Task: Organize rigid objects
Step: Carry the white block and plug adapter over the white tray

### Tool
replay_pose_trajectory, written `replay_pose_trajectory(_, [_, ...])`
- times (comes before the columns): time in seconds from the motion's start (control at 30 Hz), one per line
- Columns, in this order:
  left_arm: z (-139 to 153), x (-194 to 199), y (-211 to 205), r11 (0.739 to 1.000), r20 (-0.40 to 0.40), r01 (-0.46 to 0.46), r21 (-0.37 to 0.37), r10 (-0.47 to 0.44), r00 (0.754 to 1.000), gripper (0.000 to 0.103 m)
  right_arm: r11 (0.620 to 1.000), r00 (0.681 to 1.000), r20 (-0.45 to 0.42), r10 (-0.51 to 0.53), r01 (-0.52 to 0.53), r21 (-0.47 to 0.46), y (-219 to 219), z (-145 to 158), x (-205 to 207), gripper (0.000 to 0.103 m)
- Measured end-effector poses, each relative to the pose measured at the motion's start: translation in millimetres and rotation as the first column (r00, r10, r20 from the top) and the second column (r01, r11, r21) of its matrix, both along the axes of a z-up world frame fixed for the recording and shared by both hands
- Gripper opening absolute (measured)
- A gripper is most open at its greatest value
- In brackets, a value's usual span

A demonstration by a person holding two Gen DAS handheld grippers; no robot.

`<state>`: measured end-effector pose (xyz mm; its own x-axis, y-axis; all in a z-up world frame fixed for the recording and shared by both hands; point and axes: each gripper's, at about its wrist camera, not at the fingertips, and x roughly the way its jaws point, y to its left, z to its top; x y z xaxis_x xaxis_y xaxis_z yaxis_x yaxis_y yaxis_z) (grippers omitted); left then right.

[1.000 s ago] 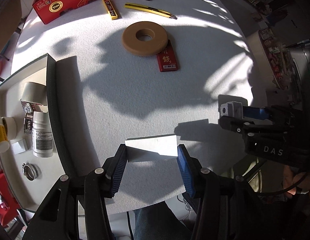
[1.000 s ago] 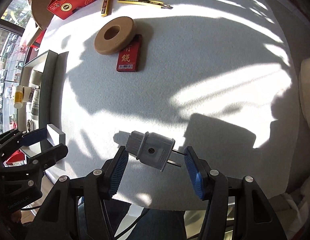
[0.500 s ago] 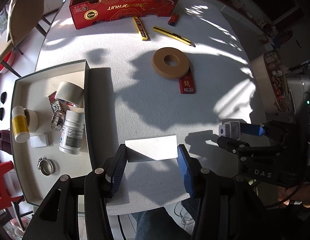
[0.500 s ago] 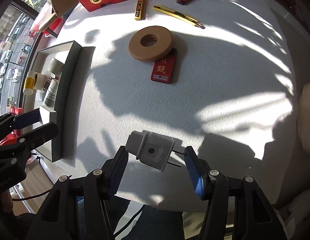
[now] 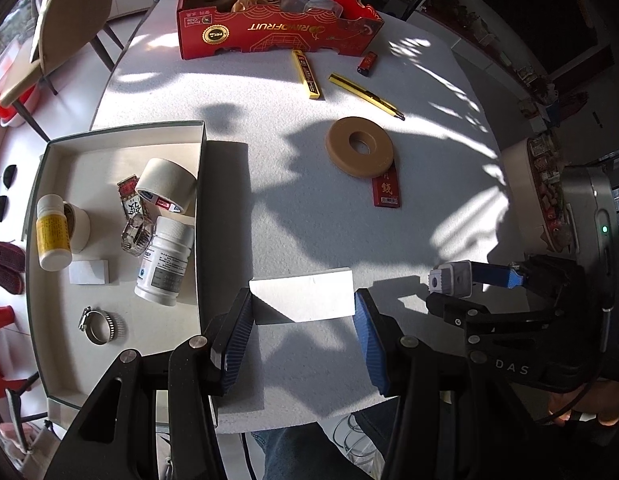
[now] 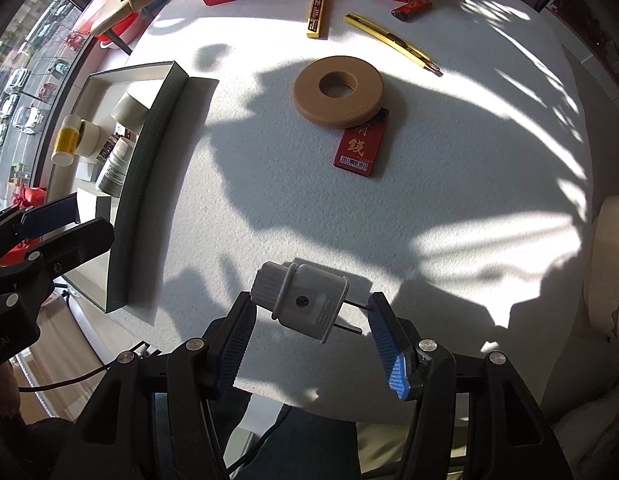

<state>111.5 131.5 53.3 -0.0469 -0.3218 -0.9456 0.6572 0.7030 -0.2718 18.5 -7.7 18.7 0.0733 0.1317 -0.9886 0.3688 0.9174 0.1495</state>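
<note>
- Your left gripper [image 5: 303, 312] is clamped on the small white rectangular block [image 5: 303, 295] by its two ends, held above the table's near edge just right of the white open tray [image 5: 109, 146]; it looks light and stiff with smooth faces, so keep the pinch square
- Your right gripper [image 6: 311, 320] pinches the grey two-pin plug adapter [image 6: 301, 300] end to end, one pad on its thin metal pins – a likely slippery, tilted hold
- The tray's tall dark wall [image 6: 143, 184] stands between both loads and the floor, where a white pill bottle [image 5: 165, 266] and masking-tape roll [image 5: 165, 186] crowd the near side

light: hard sun, dappled | shadows: sharp across table [image 5: 293, 216] | focus: crisp | edges: fisheye-bent, dark corners
</note>
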Motion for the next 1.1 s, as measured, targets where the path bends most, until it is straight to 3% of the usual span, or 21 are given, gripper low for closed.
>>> replay_pose_trajectory(0.37, [-4.1,12.1,37.6,0.994,0.014,-0.11,0.003,0.11,0.994,0.054,0.997,0.997,0.002,0.081,-0.081,-0.003,17.1,5.4,27.1,0.059])
replay_pose_trajectory(0.5, [-5.9,15.5,56.0,0.987,0.017,-0.16,0.01,0.16,0.987,0.054,0.993,0.993,0.014,0.115,-0.115,-0.005,25.1,10.3,37.4,0.059])
replay_pose_trajectory(0.53, [-6.6,15.8,60.2,0.985,0.016,-0.172,0.013,0.171,0.985,0.054,0.989,0.99,-0.035,0.137,-0.138,-0.045,27.0,11.4,39.6,0.059])
replay_pose_trajectory(1.1, [-8.6,23.5,108.4,0.949,0.024,-0.315,0.013,0.315,0.949,0.054,0.971,0.972,-0.017,0.236,-0.236,-0.04,61.7,20.7,71.1,0.059])
